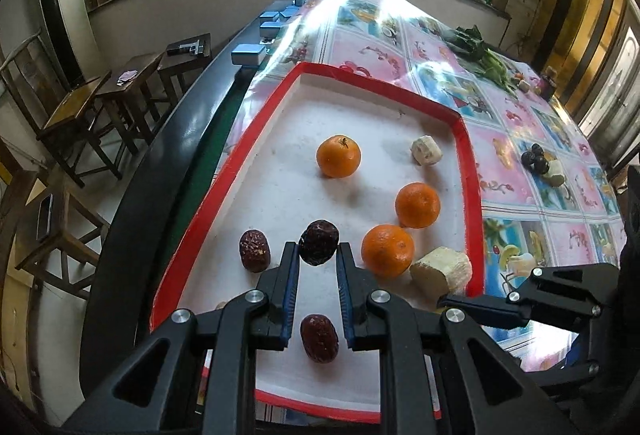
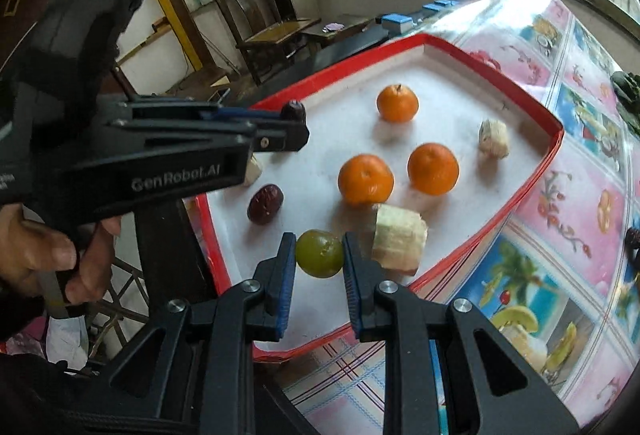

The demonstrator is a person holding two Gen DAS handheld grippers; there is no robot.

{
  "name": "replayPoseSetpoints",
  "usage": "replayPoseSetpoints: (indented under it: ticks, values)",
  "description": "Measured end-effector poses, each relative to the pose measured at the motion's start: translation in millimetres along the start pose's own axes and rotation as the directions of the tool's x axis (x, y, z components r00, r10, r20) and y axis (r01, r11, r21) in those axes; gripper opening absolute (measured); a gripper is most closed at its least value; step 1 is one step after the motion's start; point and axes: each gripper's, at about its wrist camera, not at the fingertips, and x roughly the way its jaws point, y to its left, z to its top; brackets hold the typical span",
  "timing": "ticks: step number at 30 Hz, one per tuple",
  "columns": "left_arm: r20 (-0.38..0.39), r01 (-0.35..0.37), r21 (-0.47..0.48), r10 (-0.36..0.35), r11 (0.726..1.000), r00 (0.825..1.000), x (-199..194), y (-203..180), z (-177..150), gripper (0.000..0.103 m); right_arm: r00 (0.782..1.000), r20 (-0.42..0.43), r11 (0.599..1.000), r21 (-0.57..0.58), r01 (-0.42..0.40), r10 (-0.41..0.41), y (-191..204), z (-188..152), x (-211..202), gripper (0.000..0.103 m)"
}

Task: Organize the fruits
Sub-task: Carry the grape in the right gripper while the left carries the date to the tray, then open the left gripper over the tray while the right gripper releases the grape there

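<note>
Left claw (image 1: 318, 255) pinches a dark jujube (image 1: 319, 242); right claw (image 2: 319, 255) grips a green grape (image 2: 319, 253).
Both fruits hang just above the red-rimmed tray (image 1: 472, 171), apparently for sorting beside the tangerines (image 1: 338, 156) and banana chunks (image 1: 440, 270).

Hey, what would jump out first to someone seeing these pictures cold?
Three oranges glow on a white tray with a red rim, on a bright fruit-print cloth. The left tool pinches a dark date above the tray, and the right tool holds a green fruit at the tray's near edge.
</note>
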Motion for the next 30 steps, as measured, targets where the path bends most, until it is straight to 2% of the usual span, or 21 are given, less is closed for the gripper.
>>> replayPoseSetpoints:
  ticks: [10,13,14,16,19,21,25,30]
  values:
    - [-0.031,-0.02,0.003,0.02,1.0,0.999,12.1,2.3,-3.6,0.018,1.0,-0.02,1.0,0.021,0.02,-0.019,-3.9,-9.0,9.1,0.026]
    - [-0.031,-0.026,0.004,0.026,1.0,0.999,12.8,2.1,-4.3,0.018,1.0,-0.019,1.0,0.01,0.013,-0.013,-3.5,-9.2,5.7,0.033]
    - [-0.032,-0.028,0.0,0.028,1.0,0.999,12.7,2.8,-4.2,0.021,1.0,-0.011,1.0,0.012,0.01,-0.01,-3.9,-9.5,2.3,0.039]
    - [-0.027,-0.032,-0.012,0.032,0.999,0.999,10.4,5.1,-2.9,0.026,1.0,0.008,1.0,0.021,-0.006,0.006,-7.4,-8.4,-6.5,0.04]
    - [-0.008,-0.028,-0.037,0.028,0.999,1.0,3.3,9.5,2.3,0.044,0.999,0.049,0.999,0.036,-0.004,0.002,-15.9,-6.7,-26.1,0.043]
    - [0.021,-0.032,-0.044,0.033,0.999,0.999,-4.0,11.5,8.2,0.045,0.996,0.09,0.997,0.073,0.003,-0.009,-30.4,-6.8,-44.6,0.043]
    - [0.066,-0.048,-0.036,0.05,0.998,0.997,-14.5,8.2,22.5,0.045,0.986,0.142,0.976,0.209,0.054,-0.085,-77.3,-17.3,-77.2,0.045]
    - [0.108,-0.04,-0.029,0.043,0.999,0.993,-20.2,-4.6,42.0,0.046,0.962,0.136,0.906,0.389,0.168,-0.237,-143.5,-51.9,-113.4,0.046]
